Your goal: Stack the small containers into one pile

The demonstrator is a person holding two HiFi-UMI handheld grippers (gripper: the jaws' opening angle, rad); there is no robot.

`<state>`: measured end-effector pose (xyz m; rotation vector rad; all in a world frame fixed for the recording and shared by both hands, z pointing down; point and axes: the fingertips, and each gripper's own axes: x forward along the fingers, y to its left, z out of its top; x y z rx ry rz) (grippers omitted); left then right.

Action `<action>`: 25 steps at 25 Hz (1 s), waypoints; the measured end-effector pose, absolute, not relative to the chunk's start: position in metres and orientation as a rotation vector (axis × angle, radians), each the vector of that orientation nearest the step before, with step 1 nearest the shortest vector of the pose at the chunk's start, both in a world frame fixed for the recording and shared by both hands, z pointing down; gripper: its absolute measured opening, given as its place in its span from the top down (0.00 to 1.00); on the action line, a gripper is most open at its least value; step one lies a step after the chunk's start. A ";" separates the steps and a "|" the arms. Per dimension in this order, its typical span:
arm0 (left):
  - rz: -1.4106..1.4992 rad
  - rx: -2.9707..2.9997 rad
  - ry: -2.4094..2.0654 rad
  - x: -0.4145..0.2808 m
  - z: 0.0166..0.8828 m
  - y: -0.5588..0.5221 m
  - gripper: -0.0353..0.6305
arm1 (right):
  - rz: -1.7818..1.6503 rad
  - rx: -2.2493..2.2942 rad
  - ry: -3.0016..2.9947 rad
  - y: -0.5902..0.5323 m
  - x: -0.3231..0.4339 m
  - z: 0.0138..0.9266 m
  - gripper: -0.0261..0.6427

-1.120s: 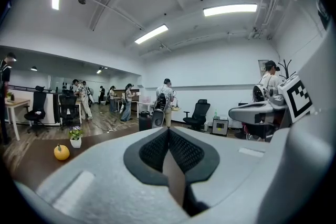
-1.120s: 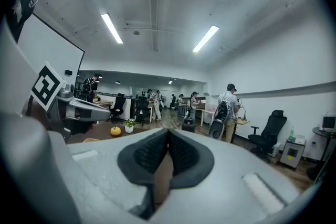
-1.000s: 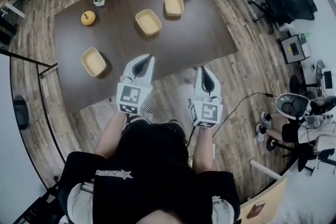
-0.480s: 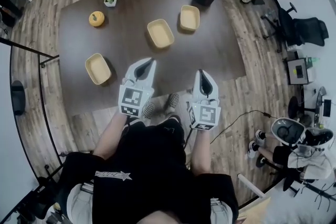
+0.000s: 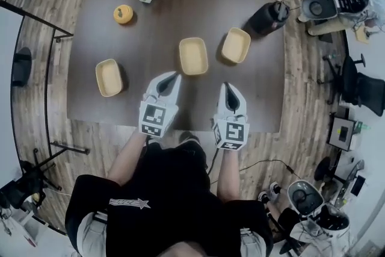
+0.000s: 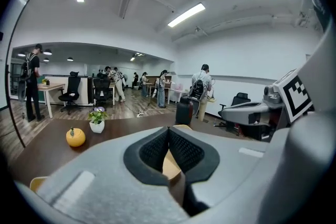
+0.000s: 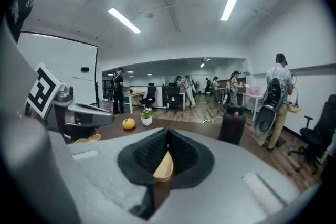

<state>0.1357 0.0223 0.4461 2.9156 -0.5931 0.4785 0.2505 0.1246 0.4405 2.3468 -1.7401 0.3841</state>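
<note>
Both clenched empty, left tool (image 5: 173,75) and right tool (image 5: 227,87) have neared the middle container (image 5: 193,56); we see nothing stacked yet.

Head view, change over the last second. I have brought both grippers forward and a little lower. The right gripper (image 5: 227,86), which hung over the floor (image 5: 301,69) short of the table (image 5: 180,9), now has its tip past the near edge. The left gripper (image 5: 174,74) lies almost wholly over the tabletop, its tip now near the middle container (image 5: 193,56). The near edge, slanted before, now runs level across the frame as I face the table squarely.
</note>
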 end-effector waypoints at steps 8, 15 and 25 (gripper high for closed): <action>0.572 2.776 -0.736 0.155 0.495 -0.004 0.93 | 0.563 2.194 -1.859 0.076 0.273 0.502 0.95; 0.638 2.582 -0.771 0.168 0.552 -0.010 0.56 | 0.799 2.056 -1.921 0.051 0.274 0.565 0.65; 0.791 2.452 -0.811 0.164 0.614 -0.009 0.57 | 0.933 1.921 -1.932 0.041 0.269 0.620 0.65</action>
